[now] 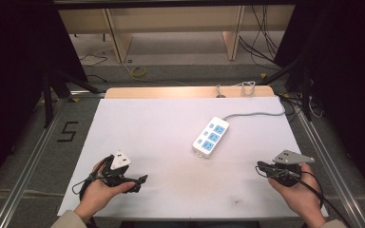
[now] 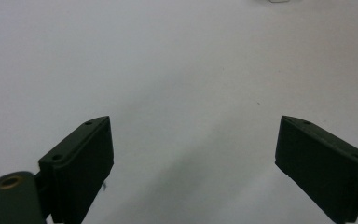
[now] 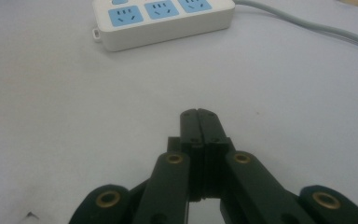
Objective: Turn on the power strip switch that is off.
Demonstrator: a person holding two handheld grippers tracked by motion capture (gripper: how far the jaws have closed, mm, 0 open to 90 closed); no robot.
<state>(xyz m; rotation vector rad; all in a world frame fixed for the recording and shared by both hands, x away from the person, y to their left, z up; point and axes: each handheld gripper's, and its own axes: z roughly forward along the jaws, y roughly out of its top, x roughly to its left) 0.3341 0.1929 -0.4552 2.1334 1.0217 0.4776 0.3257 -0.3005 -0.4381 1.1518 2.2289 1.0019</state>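
Note:
A white power strip with blue sockets lies on the white table sheet, its grey cable running to the back right. In the right gripper view the power strip sits ahead of the shut jaws. My right gripper rests at the front right with its jaws pressed together and nothing between them. At the front left, my left gripper stands open over bare sheet, its jaws wide apart and empty.
The wooden table edge shows behind the sheet. Metal frame rails run along both sides. Cables lie on the floor beyond, under a wooden desk.

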